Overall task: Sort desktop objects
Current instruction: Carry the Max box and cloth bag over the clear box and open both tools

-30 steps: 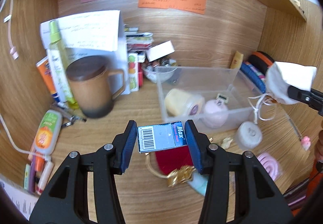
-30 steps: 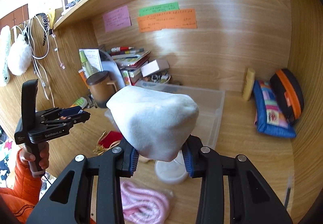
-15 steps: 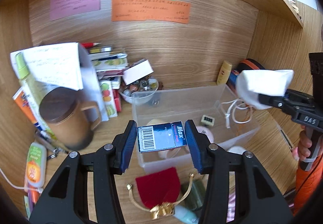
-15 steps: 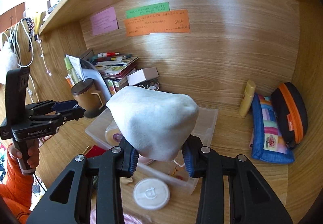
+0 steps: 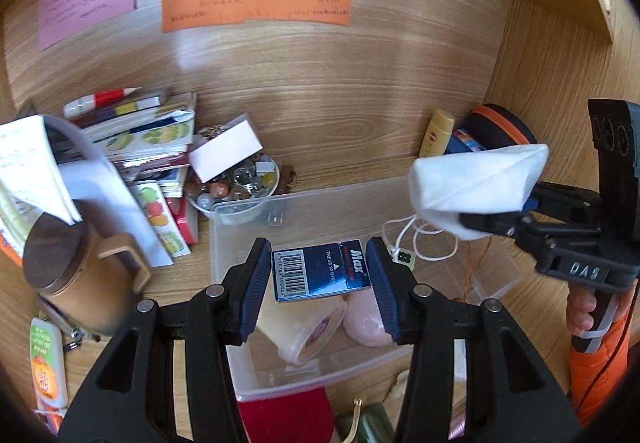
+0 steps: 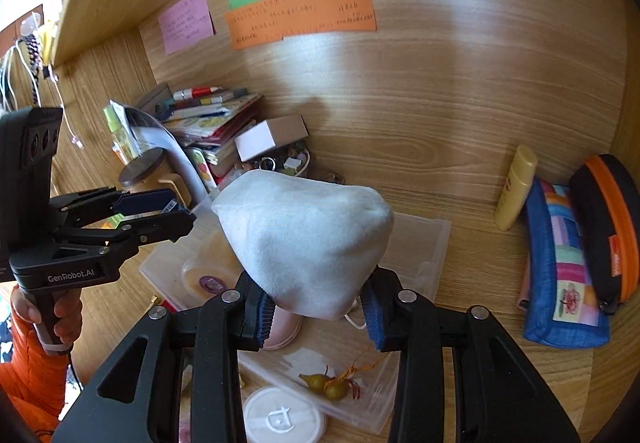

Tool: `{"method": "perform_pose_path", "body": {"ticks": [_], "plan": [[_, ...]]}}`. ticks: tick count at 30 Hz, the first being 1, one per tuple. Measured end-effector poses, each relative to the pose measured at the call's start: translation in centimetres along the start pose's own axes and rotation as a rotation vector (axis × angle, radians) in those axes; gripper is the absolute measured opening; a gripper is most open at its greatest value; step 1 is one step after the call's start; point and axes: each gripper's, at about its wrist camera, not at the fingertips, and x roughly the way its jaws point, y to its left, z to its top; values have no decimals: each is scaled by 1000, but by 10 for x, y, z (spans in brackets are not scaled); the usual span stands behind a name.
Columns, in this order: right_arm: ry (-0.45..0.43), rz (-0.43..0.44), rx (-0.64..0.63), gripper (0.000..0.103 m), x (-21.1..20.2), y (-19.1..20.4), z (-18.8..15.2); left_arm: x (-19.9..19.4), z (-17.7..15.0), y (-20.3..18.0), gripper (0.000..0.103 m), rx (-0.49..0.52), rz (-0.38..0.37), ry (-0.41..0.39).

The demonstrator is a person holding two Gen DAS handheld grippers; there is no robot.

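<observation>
My left gripper (image 5: 318, 277) is shut on a small blue staple box (image 5: 320, 275) with a barcode, held above the clear plastic bin (image 5: 496, 275). My right gripper (image 6: 318, 313) is shut on a white cloth pouch (image 6: 304, 239) with a drawstring, also over the bin. In the left wrist view that pouch (image 5: 480, 183) hangs at the right, above the bin's far right part. The bin holds a cream round tub (image 5: 308, 331) and a pink round item (image 5: 364, 323). In the right wrist view the left gripper (image 6: 176, 215) sits at the left with the box.
A brown lidded mug (image 5: 76, 283), stacked books (image 5: 144, 139) and a bowl of beads (image 5: 236, 183) crowd the back left. A yellow tube (image 6: 516, 187), blue patchwork pouch (image 6: 560, 275) and black-orange case (image 6: 608, 227) lie at the right. A red pouch (image 5: 288, 415) and white round lid (image 6: 284, 419) lie before the bin.
Both grippers have moved forward over the bin, each keeping its load. The mug and books slid left in the left view; the bin now lies directly under both grippers.
</observation>
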Motion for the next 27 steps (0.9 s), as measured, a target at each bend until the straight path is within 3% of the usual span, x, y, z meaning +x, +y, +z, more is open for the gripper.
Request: {"method": "perform_pose_path", "body": {"ticks": [11,27], "plan": [[93,-20,2,34,45,-8,-8,45,7,-5,48,21,-6,66],[140,-112,-41,37,61,-6,-17,81,4,-10,49,74,24,123]]}}
